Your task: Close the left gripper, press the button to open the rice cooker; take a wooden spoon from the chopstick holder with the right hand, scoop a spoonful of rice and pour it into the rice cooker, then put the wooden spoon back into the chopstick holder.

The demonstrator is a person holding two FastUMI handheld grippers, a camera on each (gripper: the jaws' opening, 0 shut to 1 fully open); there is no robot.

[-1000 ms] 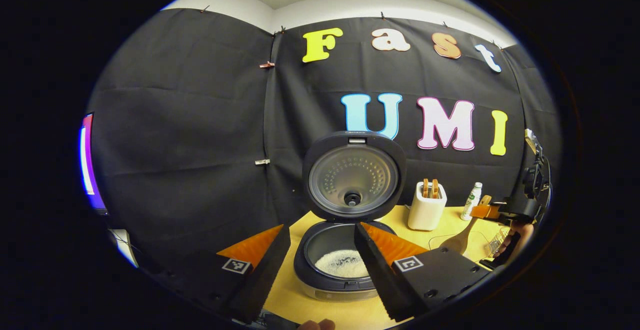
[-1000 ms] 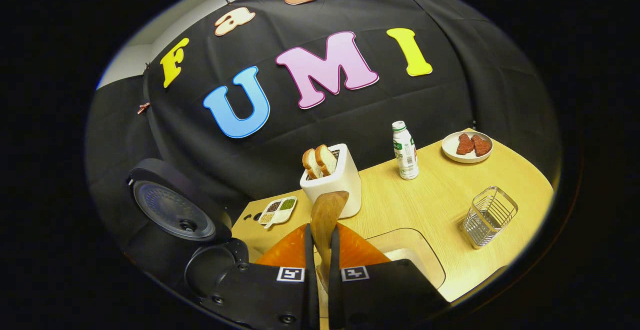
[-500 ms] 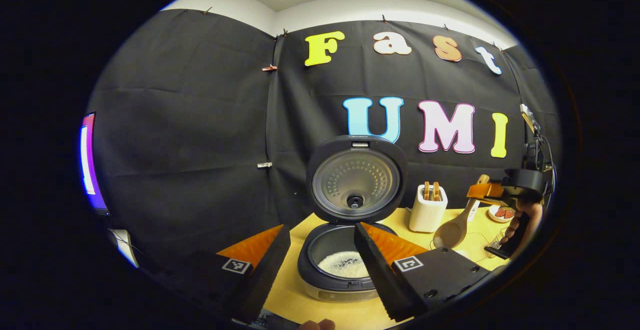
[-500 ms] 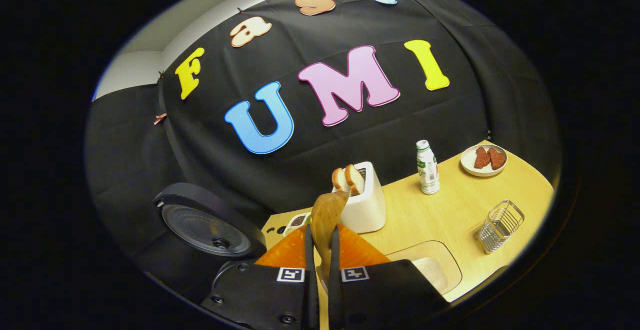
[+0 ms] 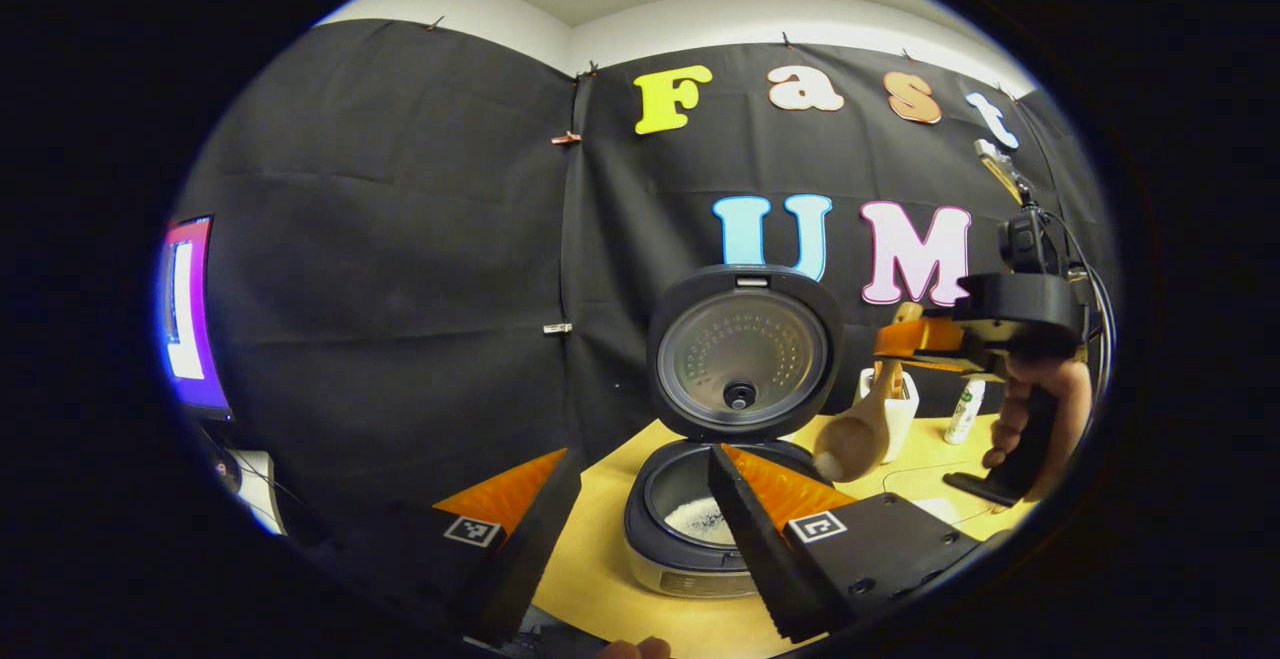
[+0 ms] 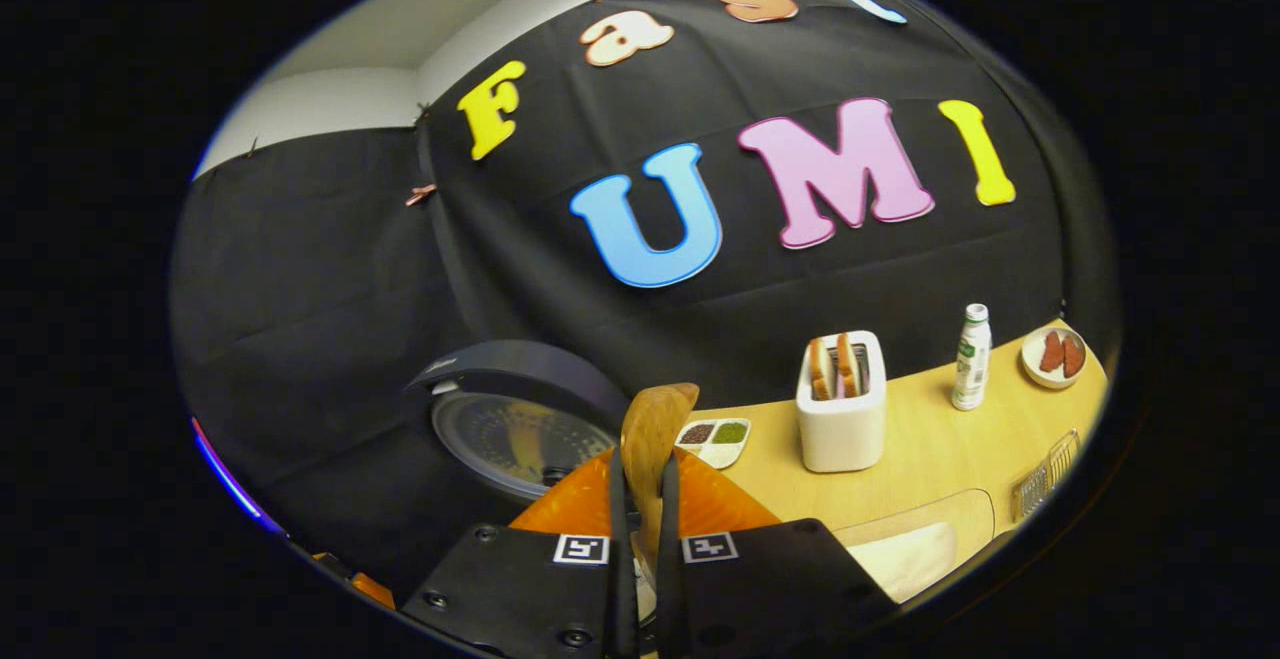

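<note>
In the left gripper view, your left gripper hangs low in front of the rice cooker, its jaws spread wide apart and grasping nothing. The cooker sits on the pale wooden surface with its round lid standing upright behind the pot. White rice lies in the bottom of the inner pot, partly hidden by one of your left gripper's fingers.

To the right in that same view, your right gripper is held up in the air by a hand wrapped around its handle. Its jaws are clenched on the handle of the wooden spoon, which slants downward so the bowl hangs just above and to the right of the cooker's open pot. Whether the bowl carries rice cannot be told.

In the right gripper view, the spoon handle rises between the two pressed-together fingers, with the cooker lid just behind and to the left. Farther along the surface stand a small divided dish of grains, a white toaster holding two slices of bread, a small bottle and a plate with reddish pieces. The wire chopstick holder sits at the right edge, and a shallow tray of rice lies near your gripper.
</note>
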